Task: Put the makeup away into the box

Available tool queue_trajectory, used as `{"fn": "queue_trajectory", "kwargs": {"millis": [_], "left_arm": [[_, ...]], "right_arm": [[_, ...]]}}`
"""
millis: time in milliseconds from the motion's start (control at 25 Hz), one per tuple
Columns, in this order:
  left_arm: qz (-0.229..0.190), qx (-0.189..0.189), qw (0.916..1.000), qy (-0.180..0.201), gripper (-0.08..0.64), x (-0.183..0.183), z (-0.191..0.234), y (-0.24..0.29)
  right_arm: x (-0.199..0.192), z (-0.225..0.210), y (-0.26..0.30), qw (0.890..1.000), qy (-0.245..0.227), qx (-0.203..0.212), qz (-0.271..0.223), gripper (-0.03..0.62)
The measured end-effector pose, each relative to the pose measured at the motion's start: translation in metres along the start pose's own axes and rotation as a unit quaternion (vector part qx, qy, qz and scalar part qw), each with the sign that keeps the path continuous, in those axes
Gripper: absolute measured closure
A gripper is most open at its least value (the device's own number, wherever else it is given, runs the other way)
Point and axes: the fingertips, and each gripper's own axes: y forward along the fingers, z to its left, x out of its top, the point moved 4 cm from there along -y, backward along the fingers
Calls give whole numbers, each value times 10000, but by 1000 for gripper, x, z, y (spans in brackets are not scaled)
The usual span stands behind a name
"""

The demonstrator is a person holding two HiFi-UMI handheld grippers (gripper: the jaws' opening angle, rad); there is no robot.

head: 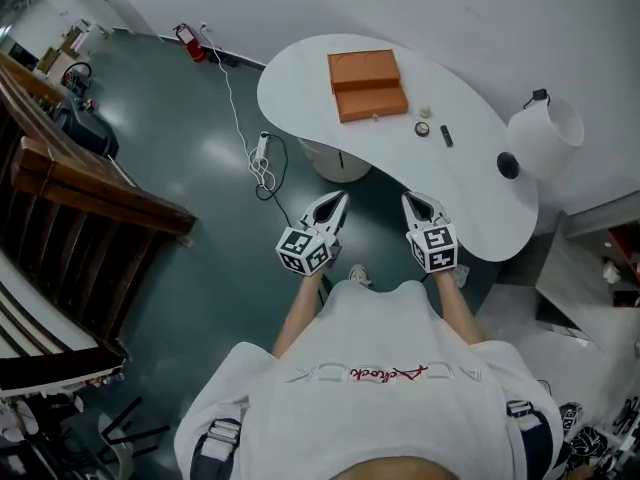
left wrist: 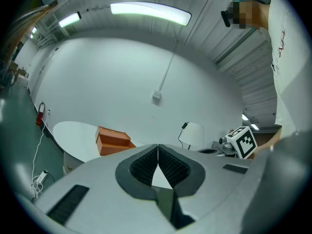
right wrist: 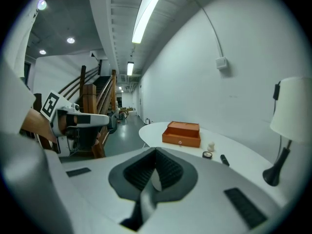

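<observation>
An orange box (head: pixel 366 84) stands open on the white curved table (head: pixel 300 78), far side. To its right lie a small white piece (head: pixel 425 111), a round compact (head: pixel 423 129) and a black tube (head: pixel 446 136). My left gripper (head: pixel 339 201) and right gripper (head: pixel 409 201) hover side by side over the floor, short of the table's near edge. Both are shut with nothing between the pads. The left gripper view has the box (left wrist: pixel 113 140) beyond the closed left gripper (left wrist: pixel 158 147). In the right gripper view, box (right wrist: pixel 183 133), compact (right wrist: pixel 207 154) and tube (right wrist: pixel 224 159) lie beyond the closed right gripper (right wrist: pixel 156 152).
A white lamp (head: pixel 545 133) with a black base (head: pixel 508 165) stands at the table's right end. A power strip with cable (head: pixel 262 153) lies on the floor by the table pedestal (head: pixel 335 160). Wooden stairs (head: pixel 90 188) rise at left. A red extinguisher (head: pixel 190 43) sits by the wall.
</observation>
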Motion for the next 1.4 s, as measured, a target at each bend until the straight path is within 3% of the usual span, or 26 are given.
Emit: {"fn": "queue_trajectory", "kwargs": {"millis": [240, 480, 920, 1400], "left_arm": [[87, -182, 9998, -20, 548, 7, 38, 21], [207, -308, 9992, -113, 548, 2, 46, 34], [318, -254, 9991, -145, 548, -7, 60, 55], [425, -240, 9988, 23, 548, 6, 98, 121]], "right_arm": [[9, -3, 36, 9999, -14, -139, 82, 572], [2, -13, 44, 9994, 81, -261, 208, 572], [-10, -35, 56, 9987, 252, -352, 260, 572], [10, -85, 120, 9991, 318, -244, 103, 572]]}}
